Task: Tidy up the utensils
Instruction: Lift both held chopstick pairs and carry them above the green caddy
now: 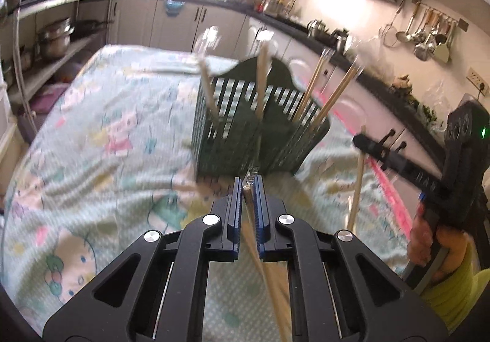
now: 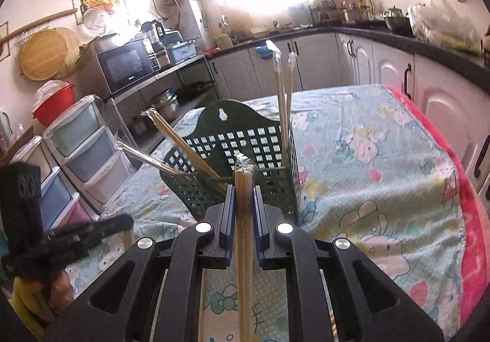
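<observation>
A dark green lattice holder [image 1: 245,133] [image 2: 245,164] stands on the cartoon-print cloth, with several plastic-wrapped chopstick pairs [image 1: 315,88] [image 2: 283,97] leaning in it. My left gripper [image 1: 248,186] is shut on one wrapped chopstick pair [image 1: 269,277], just in front of the holder and above the cloth. My right gripper [image 2: 244,192] is shut on another wrapped pair [image 2: 244,250], held near the holder's front side. The right gripper also shows in the left wrist view [image 1: 361,143] with its chopsticks [image 1: 356,189] hanging down. In the right wrist view, the left gripper [image 2: 122,221] appears at the lower left.
The cloth-covered table [image 2: 382,182] has a pink edge [image 2: 471,234] on the right. Kitchen counters and white cabinets [image 2: 361,60] surround it. Plastic drawers [image 2: 82,152] and a microwave [image 2: 125,66] stand to the left. Ladles [image 1: 428,35] hang on the wall.
</observation>
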Demonstrator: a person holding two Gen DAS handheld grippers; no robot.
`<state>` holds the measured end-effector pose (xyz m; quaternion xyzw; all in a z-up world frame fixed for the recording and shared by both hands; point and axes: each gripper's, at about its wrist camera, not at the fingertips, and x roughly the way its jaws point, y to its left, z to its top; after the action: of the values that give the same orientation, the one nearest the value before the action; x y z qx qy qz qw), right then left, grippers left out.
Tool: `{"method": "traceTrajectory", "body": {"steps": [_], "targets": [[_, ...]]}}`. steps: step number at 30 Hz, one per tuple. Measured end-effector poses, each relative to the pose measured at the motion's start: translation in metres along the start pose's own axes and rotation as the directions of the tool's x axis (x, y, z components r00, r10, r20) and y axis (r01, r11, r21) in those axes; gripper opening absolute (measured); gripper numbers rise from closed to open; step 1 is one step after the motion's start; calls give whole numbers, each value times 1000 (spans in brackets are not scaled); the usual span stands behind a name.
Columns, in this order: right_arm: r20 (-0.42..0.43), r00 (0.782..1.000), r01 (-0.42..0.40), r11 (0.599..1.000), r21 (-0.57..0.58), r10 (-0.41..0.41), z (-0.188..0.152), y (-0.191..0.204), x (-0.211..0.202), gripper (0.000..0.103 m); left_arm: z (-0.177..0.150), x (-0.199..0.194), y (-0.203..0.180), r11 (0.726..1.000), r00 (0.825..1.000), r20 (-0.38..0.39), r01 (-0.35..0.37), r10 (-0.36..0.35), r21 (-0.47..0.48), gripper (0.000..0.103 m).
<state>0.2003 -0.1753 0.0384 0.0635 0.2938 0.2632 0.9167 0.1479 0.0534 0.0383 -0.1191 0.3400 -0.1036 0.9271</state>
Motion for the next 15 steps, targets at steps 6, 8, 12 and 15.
{"method": "traceTrajectory", "body": {"steps": [6, 8, 12, 15], "targets": [[40, 999, -3, 1000, -20, 4, 2, 2, -11, 11, 27, -11, -16, 999, 997, 72, 14, -17, 38, 4], [56, 998, -4, 1000, -26, 6, 4, 2, -16, 11, 34, -12, -22, 999, 996, 89, 21, -25, 49, 4], [81, 997, 0, 1000, -29, 3, 8, 2, -22, 11, 47, -16, -31, 997, 992, 117, 35, -44, 71, 3], [101, 995, 2, 1000, -31, 1, 12, 3, -26, 11, 57, -19, -38, 995, 988, 145, 46, -58, 87, 3]]}}
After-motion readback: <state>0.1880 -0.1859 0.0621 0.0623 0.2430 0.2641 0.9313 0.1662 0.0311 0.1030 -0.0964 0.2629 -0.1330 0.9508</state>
